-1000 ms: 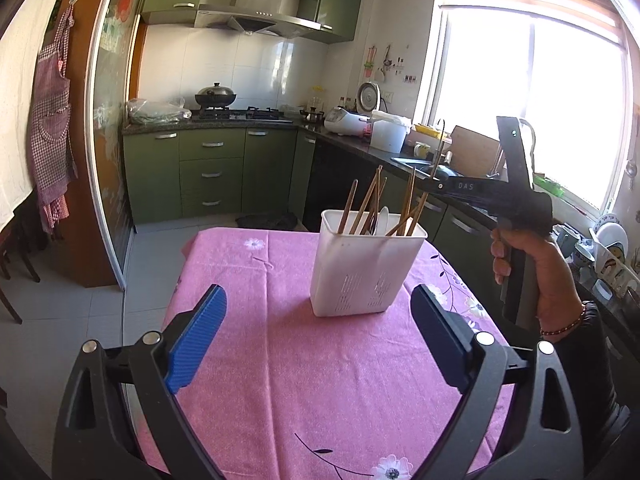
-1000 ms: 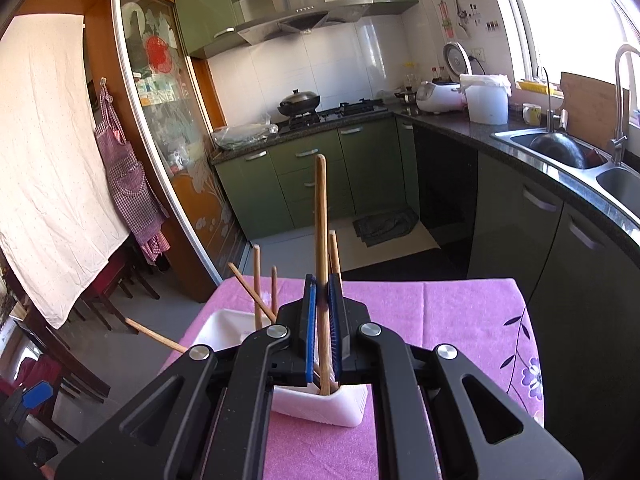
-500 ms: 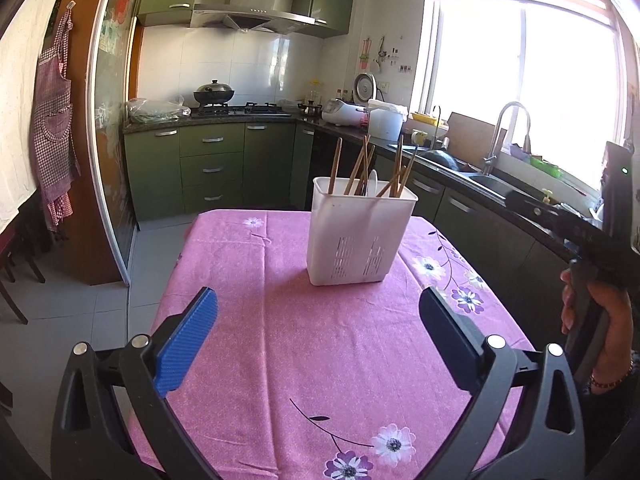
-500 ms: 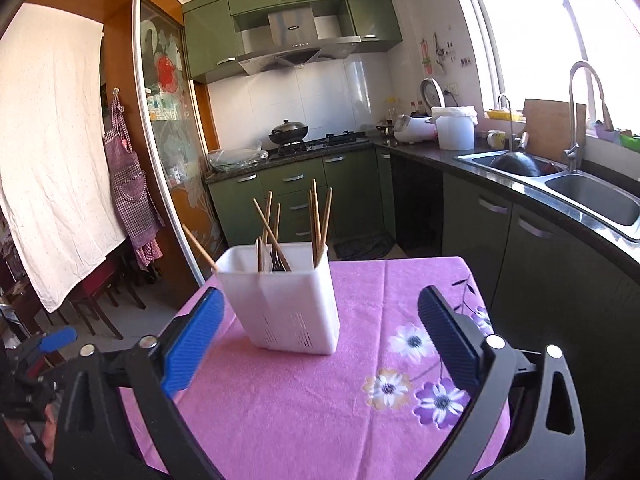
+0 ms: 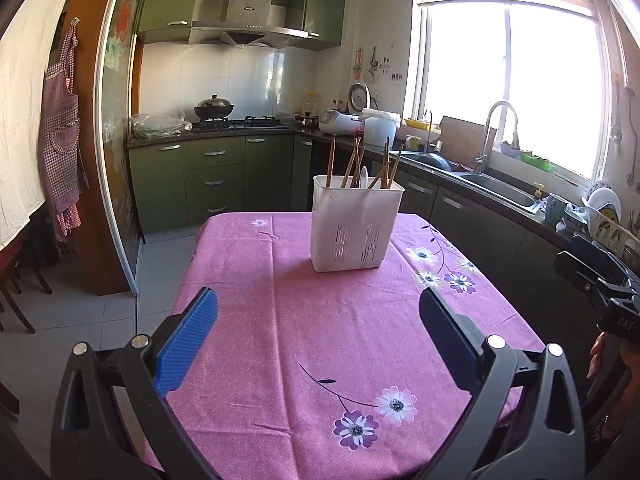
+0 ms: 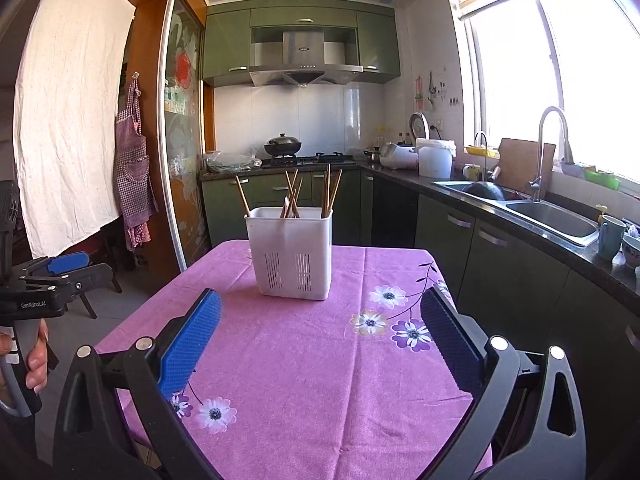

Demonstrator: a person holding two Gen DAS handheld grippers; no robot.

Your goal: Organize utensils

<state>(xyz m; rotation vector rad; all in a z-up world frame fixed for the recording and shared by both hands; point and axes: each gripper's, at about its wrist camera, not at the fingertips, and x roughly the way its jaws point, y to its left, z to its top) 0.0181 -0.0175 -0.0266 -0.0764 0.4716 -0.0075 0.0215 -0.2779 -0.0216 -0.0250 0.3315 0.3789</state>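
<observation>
both the left tongs and the right tongs are spread wide with nothing between them. the white utensil holder, with chopsticks standing in it, sits on the pink worktop ahead of both, well apart.

Green kitchen cabinets and range hood at far wall; sunlit window right; grey tiled floor; hanging apron left.

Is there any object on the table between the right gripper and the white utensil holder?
Nothing visible. Between the open right gripper and the white utensil holder lies only bare pink tablecloth; the chopsticks already stand inside the holder.
</observation>
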